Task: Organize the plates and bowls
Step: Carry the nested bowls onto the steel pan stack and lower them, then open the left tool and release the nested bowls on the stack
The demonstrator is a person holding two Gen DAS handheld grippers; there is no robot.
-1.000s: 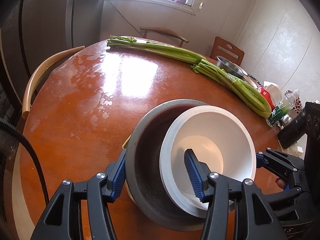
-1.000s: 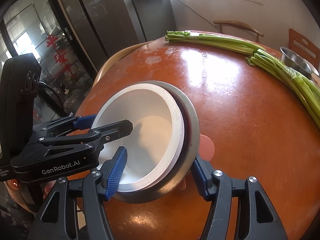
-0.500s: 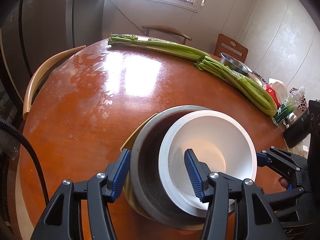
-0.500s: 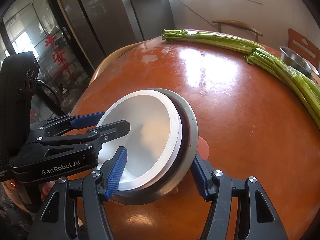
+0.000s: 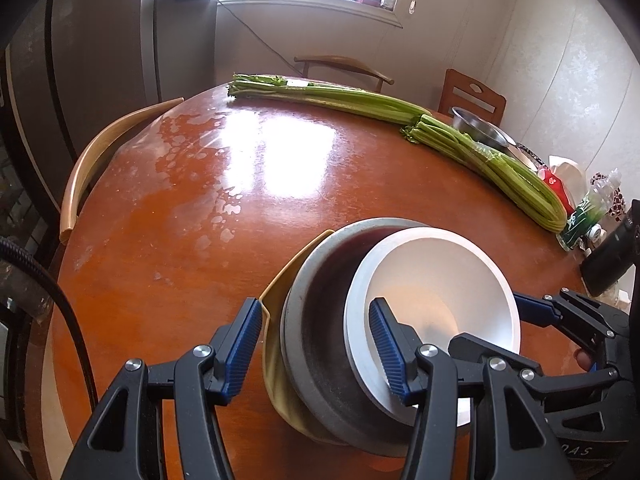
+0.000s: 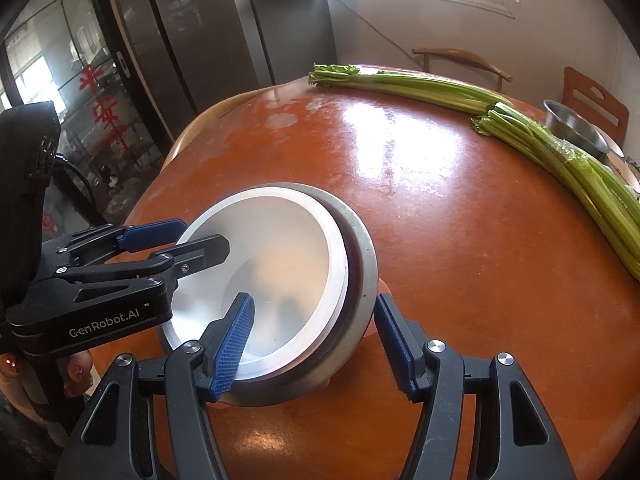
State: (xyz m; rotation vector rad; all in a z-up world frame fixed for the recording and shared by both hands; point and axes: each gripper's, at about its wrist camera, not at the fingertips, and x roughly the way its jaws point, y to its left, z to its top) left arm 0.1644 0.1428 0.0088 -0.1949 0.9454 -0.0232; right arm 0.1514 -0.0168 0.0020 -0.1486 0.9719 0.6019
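Between the left gripper's point(image 5: 316, 350) blue pads a stack of dishes is sitting tilted: a yellow plate point(image 5: 276, 344) outermost, a grey bowl point(image 5: 316, 320) nested in it, and a white bowl point(image 5: 436, 300) innermost. One pad is pressing against the yellow plate's outer edge and the other is reaching inside the white bowl, so the jaws are clamping the stack at a middling width. From the opposite side the right gripper point(image 6: 316, 334) is gripping the same stack point(image 6: 280, 280), one pad lying inside the white bowl and the other standing at the grey bowl's outer wall; whether that outer pad is pressing or just beside the wall is hard to tell. A bit of pink is peeking out under the grey rim beside that pad. Each gripper is showing in the other's view, just across the stack. Beneath the stack the round orange table point(image 5: 200, 208) is shining with window glare. Far beyond both grippers two celery bunches point(image 5: 480, 152) are lying end to end along the table's far edge. Past them, to the right, a steel bowl point(image 5: 480, 128) is resting, with bottles and packets near it. Wooden chairs are standing around the table's far side
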